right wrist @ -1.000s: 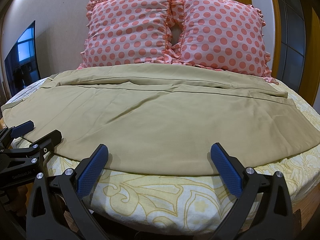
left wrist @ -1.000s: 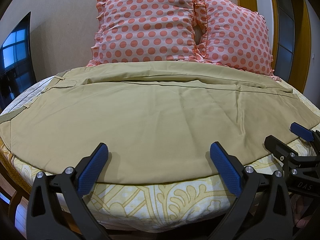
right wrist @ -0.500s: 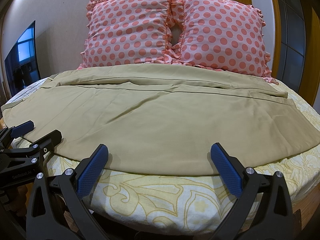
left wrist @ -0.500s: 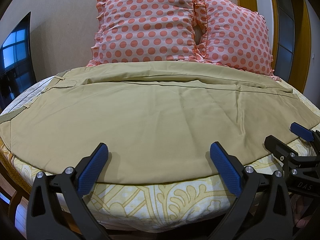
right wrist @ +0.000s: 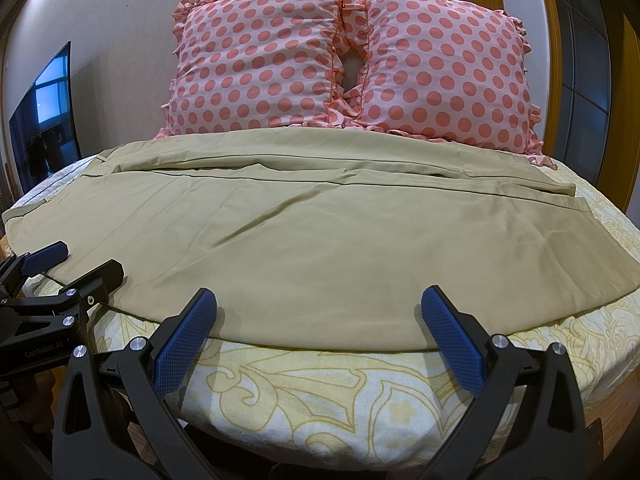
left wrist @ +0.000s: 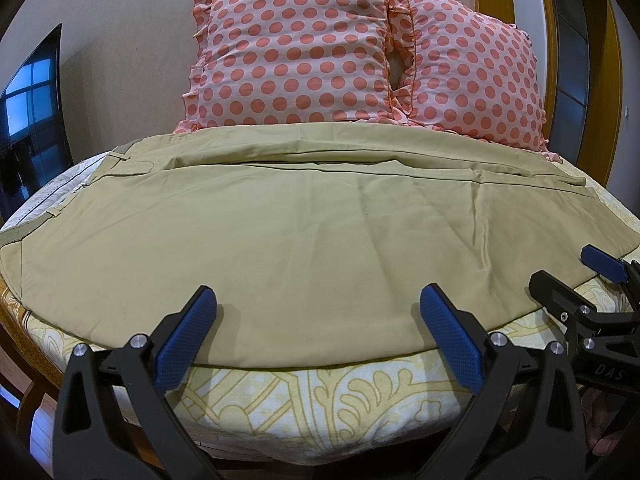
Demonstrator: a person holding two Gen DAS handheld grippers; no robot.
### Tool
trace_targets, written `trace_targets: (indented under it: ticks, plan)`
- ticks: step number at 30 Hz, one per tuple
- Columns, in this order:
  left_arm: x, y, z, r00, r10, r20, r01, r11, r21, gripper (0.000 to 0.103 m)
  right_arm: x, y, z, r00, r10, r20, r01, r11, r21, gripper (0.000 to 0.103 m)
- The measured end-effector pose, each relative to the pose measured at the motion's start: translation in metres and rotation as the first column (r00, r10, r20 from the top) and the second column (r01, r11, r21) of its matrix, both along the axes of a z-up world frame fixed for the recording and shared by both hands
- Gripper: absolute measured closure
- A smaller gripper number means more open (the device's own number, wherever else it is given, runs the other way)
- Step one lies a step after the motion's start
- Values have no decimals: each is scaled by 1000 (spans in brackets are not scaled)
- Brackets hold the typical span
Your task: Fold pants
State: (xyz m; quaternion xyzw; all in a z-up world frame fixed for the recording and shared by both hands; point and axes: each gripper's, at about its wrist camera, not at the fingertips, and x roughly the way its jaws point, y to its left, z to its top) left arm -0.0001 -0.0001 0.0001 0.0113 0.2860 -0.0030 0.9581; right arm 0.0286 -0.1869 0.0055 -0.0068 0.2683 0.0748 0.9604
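Khaki pants [left wrist: 304,232] lie spread flat across the bed, waistband at the left, leg hems at the right; they also show in the right wrist view [right wrist: 320,240]. My left gripper [left wrist: 316,320] is open and empty, hovering just before the pants' near edge. My right gripper [right wrist: 318,320] is open and empty, also at the near edge. Each gripper shows in the other's view: the right gripper [left wrist: 568,276] at the right side, the left gripper [right wrist: 80,264] at the left side.
Two pink polka-dot pillows [left wrist: 296,60] [right wrist: 440,64] lean against the wall behind the pants. The bed sheet [left wrist: 320,404] is cream with a yellow pattern. A dark TV screen [right wrist: 44,112] stands at the left. A wooden door frame [left wrist: 616,64] is at the right.
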Motion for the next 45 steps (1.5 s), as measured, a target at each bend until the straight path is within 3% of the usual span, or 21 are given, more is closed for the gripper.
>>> trace_targets:
  ticks: [39, 42, 45]
  plan:
    - [0, 0, 0, 1000, 0, 0, 0, 1000, 0, 2, -1, 1, 0, 1000, 9, 16, -9, 1000, 2, 1]
    - [1, 0, 1, 1000, -7, -9, 7, 1000, -1, 2, 5, -3, 9, 998, 52, -26, -52, 999, 4, 1]
    - [5, 3, 8, 1000, -10, -24, 10, 1000, -3, 2, 21, -20, 28, 997, 59, -53, -55, 997, 62, 1]
